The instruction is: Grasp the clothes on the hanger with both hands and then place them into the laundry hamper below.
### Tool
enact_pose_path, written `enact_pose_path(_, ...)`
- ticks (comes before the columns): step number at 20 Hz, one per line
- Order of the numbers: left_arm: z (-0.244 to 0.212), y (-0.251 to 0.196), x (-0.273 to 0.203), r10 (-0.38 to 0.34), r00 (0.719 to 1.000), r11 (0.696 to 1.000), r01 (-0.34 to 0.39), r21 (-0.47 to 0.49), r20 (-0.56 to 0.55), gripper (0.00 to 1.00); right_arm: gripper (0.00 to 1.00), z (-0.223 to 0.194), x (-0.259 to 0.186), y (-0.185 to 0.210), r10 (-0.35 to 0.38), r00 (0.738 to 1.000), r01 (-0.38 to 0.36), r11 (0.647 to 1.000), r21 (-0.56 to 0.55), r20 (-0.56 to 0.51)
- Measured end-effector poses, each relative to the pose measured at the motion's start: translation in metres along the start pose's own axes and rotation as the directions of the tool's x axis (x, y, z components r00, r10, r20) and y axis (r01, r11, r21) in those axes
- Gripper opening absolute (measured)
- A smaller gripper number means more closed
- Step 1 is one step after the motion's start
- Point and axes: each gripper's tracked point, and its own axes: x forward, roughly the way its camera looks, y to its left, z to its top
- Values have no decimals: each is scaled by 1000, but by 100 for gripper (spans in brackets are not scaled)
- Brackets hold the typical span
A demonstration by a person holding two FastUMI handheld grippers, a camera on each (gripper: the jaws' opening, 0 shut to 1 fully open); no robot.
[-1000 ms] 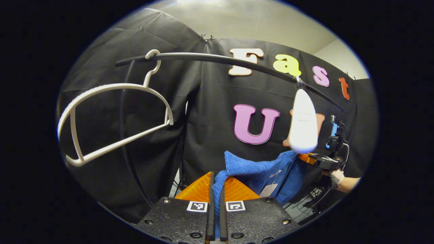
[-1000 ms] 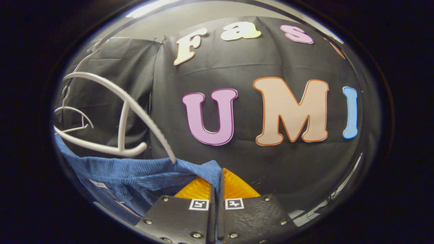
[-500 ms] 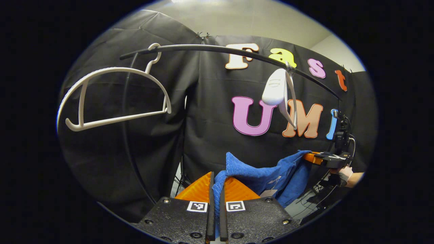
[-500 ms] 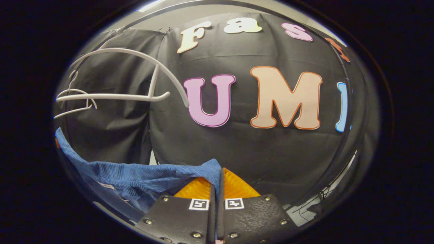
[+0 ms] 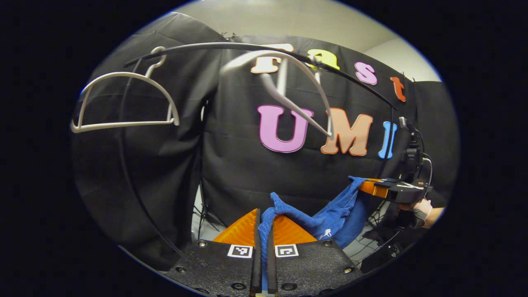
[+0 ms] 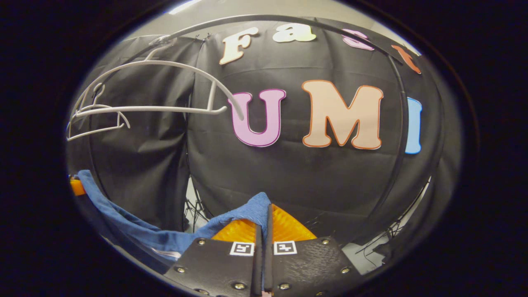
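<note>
My left gripper [image 5: 262,247] is clamped on one edge of the blue garment [image 5: 326,214]: the cloth comes up from between the two fingers, which stand close together with only the fabric between them. I hold it this way so the edge cannot slide out while the weight hangs. From there the garment runs away to the right and sags in the middle before it rises to my right gripper [image 5: 373,187], seen farther off on that side with my hand [image 5: 420,206] behind it.

In the right gripper view, my right gripper [image 6: 263,247] is likewise pinched on a blue corner, and the fabric [image 6: 123,225] trails off to the left and down. Holding both ends keeps the garment spread between the two grippers instead of bunched, which I judge will make it easier to lower in one piece.

Above and ahead of both grippers, the black rail [image 5: 231,46] carries two white hangers. The nearer hanger [image 5: 297,82] hangs bare and tilted; the farther hanger [image 5: 123,99] hangs bare to the left. The garment is clear of both, well below them, so the removal looks done.

The hamper should lie below my grippers; lowering both ends together looks like the next step.
</note>
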Motion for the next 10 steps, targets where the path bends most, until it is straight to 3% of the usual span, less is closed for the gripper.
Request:
enact_pose_path(5,13,-72,29,-166,986,986,166,23,14,6,4,15,-25,17,38,999,-37,999,-21,26)
enact_pose_path(10,45,-144,48,-329,942,944,325,58,72,5,3,39,-40,18,57,996,-57,998,-3,71)
